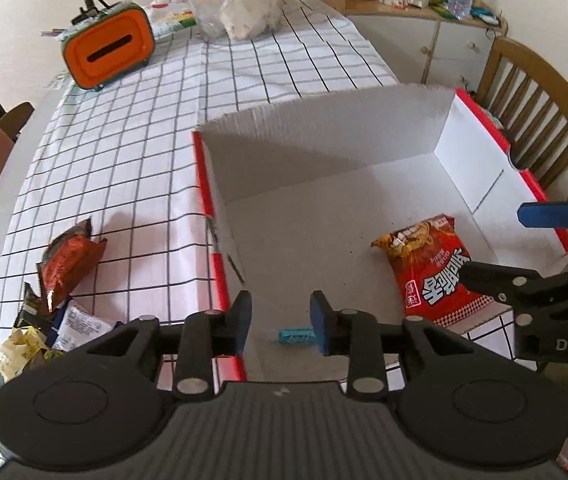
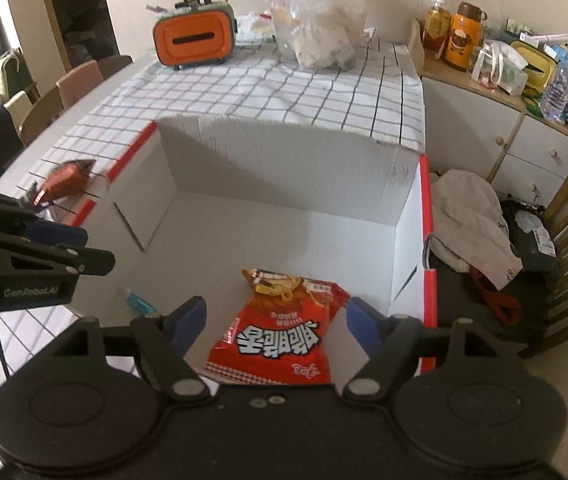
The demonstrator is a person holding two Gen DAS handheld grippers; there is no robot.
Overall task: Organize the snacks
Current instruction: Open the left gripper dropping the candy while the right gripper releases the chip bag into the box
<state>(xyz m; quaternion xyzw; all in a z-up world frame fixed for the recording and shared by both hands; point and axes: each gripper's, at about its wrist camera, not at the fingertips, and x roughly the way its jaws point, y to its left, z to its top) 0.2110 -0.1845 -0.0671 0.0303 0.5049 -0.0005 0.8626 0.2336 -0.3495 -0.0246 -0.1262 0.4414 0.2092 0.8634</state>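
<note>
Left wrist view: left gripper [image 1: 280, 322], jaws parted, nothing pinched; small teal packet [image 1: 295, 337] lies on the box floor below it. Right gripper [image 2: 276, 326], jaws spread, empty, above red noodle-snack bag [image 2: 284, 332] in the white cardboard box [image 1: 324, 148]. Step judged: both items just deposited. Next: fetch loose wrappers [image 1: 69, 264] left on the checked tablecloth [image 1: 132, 160].

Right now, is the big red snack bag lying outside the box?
No, the red snack bag lies on the floor of the white box.
</note>
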